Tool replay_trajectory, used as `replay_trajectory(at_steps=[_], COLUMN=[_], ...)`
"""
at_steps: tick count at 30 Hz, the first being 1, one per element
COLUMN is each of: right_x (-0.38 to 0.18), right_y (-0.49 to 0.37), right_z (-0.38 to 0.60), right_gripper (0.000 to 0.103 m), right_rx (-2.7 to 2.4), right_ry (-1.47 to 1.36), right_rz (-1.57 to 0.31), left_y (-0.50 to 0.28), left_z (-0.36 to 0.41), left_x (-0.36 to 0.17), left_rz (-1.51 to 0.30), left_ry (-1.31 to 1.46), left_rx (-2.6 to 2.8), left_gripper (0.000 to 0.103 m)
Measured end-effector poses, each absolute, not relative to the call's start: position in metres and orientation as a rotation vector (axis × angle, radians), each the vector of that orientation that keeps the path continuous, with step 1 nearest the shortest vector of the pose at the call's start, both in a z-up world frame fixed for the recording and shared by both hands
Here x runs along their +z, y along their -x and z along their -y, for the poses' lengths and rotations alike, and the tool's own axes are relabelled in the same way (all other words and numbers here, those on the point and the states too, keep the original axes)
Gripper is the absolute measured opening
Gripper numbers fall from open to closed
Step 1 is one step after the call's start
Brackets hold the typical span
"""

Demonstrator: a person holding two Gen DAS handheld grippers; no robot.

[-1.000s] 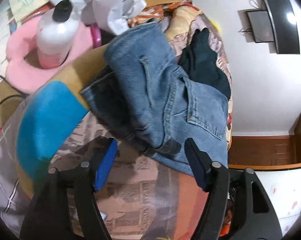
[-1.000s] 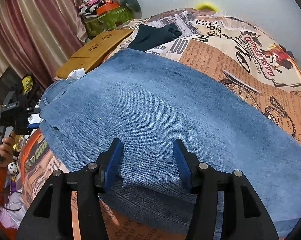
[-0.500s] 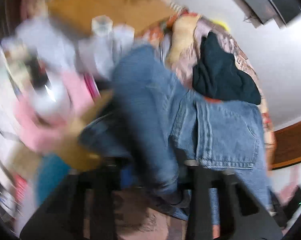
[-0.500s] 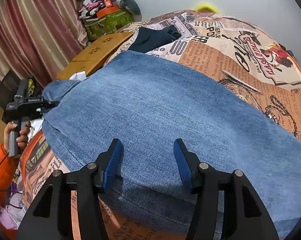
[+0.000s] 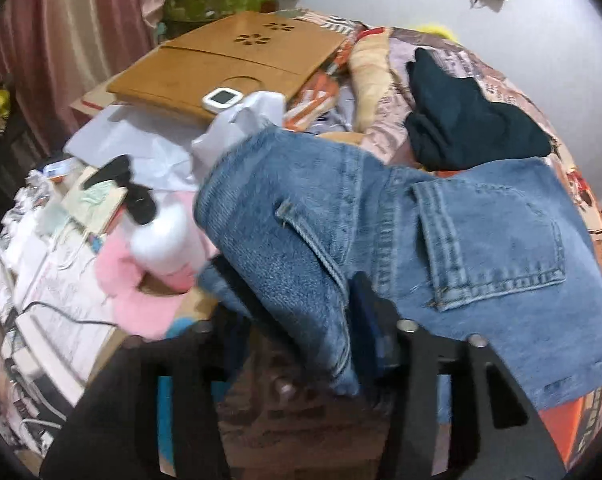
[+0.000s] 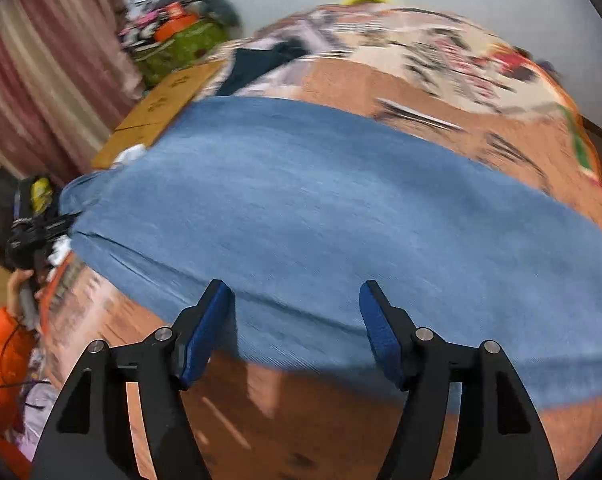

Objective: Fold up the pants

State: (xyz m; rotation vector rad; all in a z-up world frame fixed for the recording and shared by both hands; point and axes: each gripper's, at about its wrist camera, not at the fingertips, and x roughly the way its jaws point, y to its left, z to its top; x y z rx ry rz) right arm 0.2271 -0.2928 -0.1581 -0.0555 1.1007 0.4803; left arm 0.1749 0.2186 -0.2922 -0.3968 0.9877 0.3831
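Note:
Blue jeans (image 5: 481,240) lie on the printed bedspread (image 6: 401,92). In the left wrist view my left gripper (image 5: 297,312) has closed on the waistband end of the jeans (image 5: 293,264), and denim bunches between its fingers and hides the left one. In the right wrist view the jeans (image 6: 321,208) lie flat as a wide folded band. My right gripper (image 6: 295,332) is open, its blue pads (image 6: 381,336) just above the near edge of the denim and holding nothing. My left gripper also shows at the far left of that view (image 6: 37,232).
A wooden lap desk (image 5: 229,56), a small white device (image 5: 223,100), white plastic bags (image 5: 237,128), a pump bottle (image 5: 161,236) on a pink cushion (image 5: 133,292) and papers crowd the left. A dark garment (image 5: 461,124) lies beyond the jeans.
My left gripper moved forward and closed on the waistband end of the jeans. My right gripper drew back toward the near edge of the denim and stayed open.

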Motion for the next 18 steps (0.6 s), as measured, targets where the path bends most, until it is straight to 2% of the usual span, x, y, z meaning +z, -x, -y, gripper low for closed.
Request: replay_trajectory(at_steps=[3, 8, 10, 13, 18], right_x=[-0.152, -0.13, -0.125, -0.124, -0.142], right_y=[-0.22, -0.208, -0.204, -0.208, -0.234], right_z=[0.342, 0.437, 0.467, 0.509, 0.555], right_gripper=[0.064, 0.065, 0.065, 0.065, 0.065], right_rx=[0.334, 0.089, 0.011, -0.083, -0.131], right_ry=[0.011, -0.175, -0.237, -0.335, -0.483], right_rz=[-1.081, -0.973, -0.942, -0.918, -0.92], left_y=[-0.162, -0.146, -0.143, -0.147, -0.175], left_z=[-0.223, -0.225, -0.224, -0.215, -0.186], left_x=[-0.28, -0.247, -0.238, -0.215, -0.194], left_rz=[-1.01, -0.983, -0.96, -0.912, -0.883], left_ry=[0.408, 0.351, 0.345, 0.345, 0.308], left_rx=[0.39, 0.467, 0.481, 0.469, 0.397], left_gripper=[0.062, 0.067, 0.073, 0.081, 0.088])
